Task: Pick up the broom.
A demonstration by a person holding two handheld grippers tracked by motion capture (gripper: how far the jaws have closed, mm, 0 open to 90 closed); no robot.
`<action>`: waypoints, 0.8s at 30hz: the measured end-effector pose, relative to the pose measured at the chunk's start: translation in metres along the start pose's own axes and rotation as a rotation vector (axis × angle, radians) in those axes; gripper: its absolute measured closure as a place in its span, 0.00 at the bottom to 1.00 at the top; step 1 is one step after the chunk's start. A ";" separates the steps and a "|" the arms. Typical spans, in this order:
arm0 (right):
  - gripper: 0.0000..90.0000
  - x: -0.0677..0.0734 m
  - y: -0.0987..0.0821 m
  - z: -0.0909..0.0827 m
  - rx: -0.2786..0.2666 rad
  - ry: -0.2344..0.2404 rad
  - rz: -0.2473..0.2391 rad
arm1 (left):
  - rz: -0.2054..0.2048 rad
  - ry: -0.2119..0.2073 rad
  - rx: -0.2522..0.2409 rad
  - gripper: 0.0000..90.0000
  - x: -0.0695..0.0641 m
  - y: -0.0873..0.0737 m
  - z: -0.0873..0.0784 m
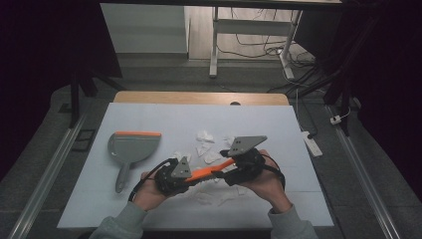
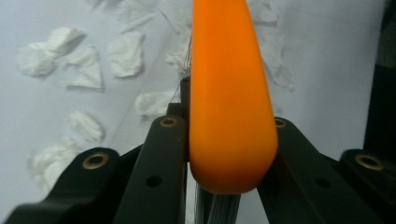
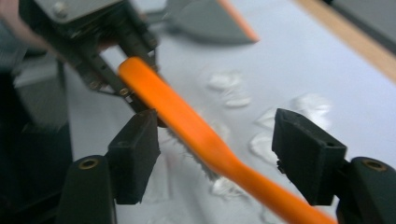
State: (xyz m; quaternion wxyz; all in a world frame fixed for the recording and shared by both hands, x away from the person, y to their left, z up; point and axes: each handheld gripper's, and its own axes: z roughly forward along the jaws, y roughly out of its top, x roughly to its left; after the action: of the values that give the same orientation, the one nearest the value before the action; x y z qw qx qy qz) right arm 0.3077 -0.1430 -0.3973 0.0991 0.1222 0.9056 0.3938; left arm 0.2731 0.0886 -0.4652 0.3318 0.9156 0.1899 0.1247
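An orange brush (image 1: 206,172) with grey bristles (image 2: 217,207) hangs above the white sheet, between my two grippers. My left gripper (image 1: 188,178) is shut on its wide end, and both black jaws press the orange body (image 2: 229,107) from either side. My right gripper (image 3: 222,144) is open around the brush's thin handle (image 3: 187,121). The handle runs slantwise between the pads, close to the left one and well apart from the right one. In the high view the right gripper (image 1: 222,174) faces the left one, and both sit low over the front middle of the table.
A grey dustpan (image 1: 132,147) with an orange lip lies at the left of the white sheet (image 1: 278,129). Several crumpled white paper scraps (image 1: 205,137) are scattered under and behind the grippers. A power strip (image 1: 312,144) lies on the floor to the right.
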 end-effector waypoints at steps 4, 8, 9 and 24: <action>0.40 0.002 -0.003 0.015 0.089 0.059 -0.027 | 0.026 -0.023 0.021 0.87 -0.003 0.001 0.003; 0.44 0.002 -0.008 0.028 0.164 0.105 -0.042 | 0.042 -0.060 0.022 0.87 -0.005 0.003 0.001; 0.45 0.003 -0.009 0.030 0.180 0.110 -0.045 | 0.048 -0.070 0.023 0.87 -0.006 0.004 0.001; 0.64 0.007 -0.015 0.041 0.250 0.151 -0.106 | 0.082 -0.120 0.002 0.87 -0.006 0.003 -0.002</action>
State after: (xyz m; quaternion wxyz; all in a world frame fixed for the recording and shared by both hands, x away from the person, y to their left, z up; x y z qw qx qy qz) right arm 0.3100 -0.1229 -0.4367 0.0356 0.0558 0.9577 0.2800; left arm 0.2674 0.0849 -0.4627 0.3364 0.9287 0.1319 0.0830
